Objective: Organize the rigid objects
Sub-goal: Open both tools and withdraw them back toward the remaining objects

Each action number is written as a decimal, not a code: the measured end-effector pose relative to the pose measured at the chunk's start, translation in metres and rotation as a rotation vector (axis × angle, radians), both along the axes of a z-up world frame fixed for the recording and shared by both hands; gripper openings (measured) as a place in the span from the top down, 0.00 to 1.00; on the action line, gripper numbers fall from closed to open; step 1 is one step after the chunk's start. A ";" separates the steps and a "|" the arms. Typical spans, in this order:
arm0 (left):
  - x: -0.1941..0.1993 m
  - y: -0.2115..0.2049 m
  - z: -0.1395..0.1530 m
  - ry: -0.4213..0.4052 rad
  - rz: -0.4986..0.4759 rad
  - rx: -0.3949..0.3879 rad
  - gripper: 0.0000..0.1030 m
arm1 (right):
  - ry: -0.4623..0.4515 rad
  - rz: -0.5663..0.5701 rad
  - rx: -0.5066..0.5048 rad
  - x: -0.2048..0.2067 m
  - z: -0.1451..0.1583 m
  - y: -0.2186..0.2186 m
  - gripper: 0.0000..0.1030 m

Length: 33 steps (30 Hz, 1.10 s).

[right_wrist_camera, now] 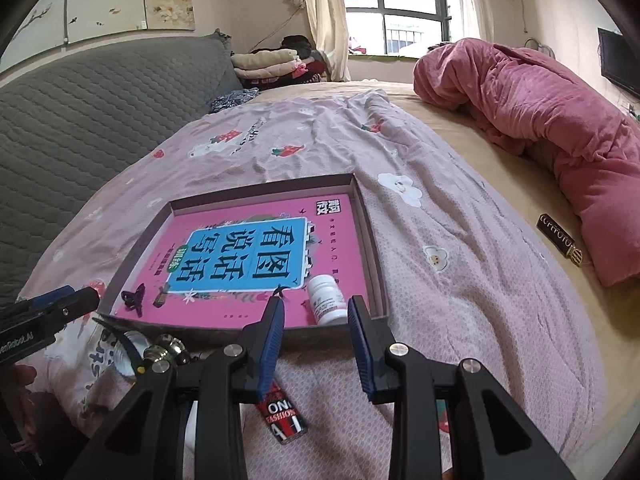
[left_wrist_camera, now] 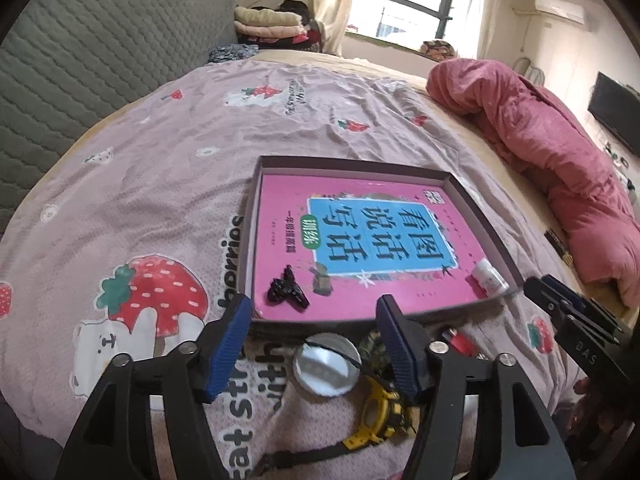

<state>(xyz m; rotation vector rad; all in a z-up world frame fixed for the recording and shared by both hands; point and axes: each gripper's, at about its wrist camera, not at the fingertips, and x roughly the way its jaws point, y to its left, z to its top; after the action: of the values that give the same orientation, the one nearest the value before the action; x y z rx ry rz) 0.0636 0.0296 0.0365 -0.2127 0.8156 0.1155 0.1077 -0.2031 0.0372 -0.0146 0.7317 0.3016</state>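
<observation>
The left gripper [left_wrist_camera: 316, 344] is held open and empty; the mirror [left_wrist_camera: 326, 364] lies just beneath, seemingly nearer it than the right.

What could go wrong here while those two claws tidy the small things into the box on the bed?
The white bottle lies on its side on the glossy pink book in the box; a nudge might roll it. The watch, round lid and lighter sit close together on soft, wrinkled bedding, so the open left gripper could bump one while reaching another.
</observation>
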 end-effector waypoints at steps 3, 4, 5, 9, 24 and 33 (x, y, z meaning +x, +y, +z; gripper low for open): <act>-0.007 -0.005 0.002 0.004 -0.014 0.007 0.33 | -0.001 0.013 -0.005 -0.006 0.001 0.001 0.58; -0.008 -0.006 0.002 0.006 -0.016 0.007 0.33 | -0.002 0.016 -0.007 -0.007 0.002 0.002 0.57; -0.012 -0.007 0.002 0.009 -0.019 0.006 0.33 | -0.002 0.022 -0.010 -0.009 0.002 0.002 0.57; -0.018 -0.008 -0.001 0.028 -0.026 0.002 0.33 | 0.007 0.039 -0.020 -0.016 0.001 0.002 0.57; -0.046 -0.014 -0.014 0.108 -0.062 -0.011 0.33 | 0.052 0.091 -0.047 -0.040 -0.005 0.000 0.57; -0.048 -0.033 -0.028 0.158 -0.111 0.005 0.33 | 0.096 0.119 -0.072 -0.044 -0.016 0.004 0.57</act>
<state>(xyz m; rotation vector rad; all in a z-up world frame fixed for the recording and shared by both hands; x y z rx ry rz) 0.0158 -0.0031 0.0081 -0.1546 0.9825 0.0304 0.0637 -0.1994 0.0212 -0.1126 0.8386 0.3918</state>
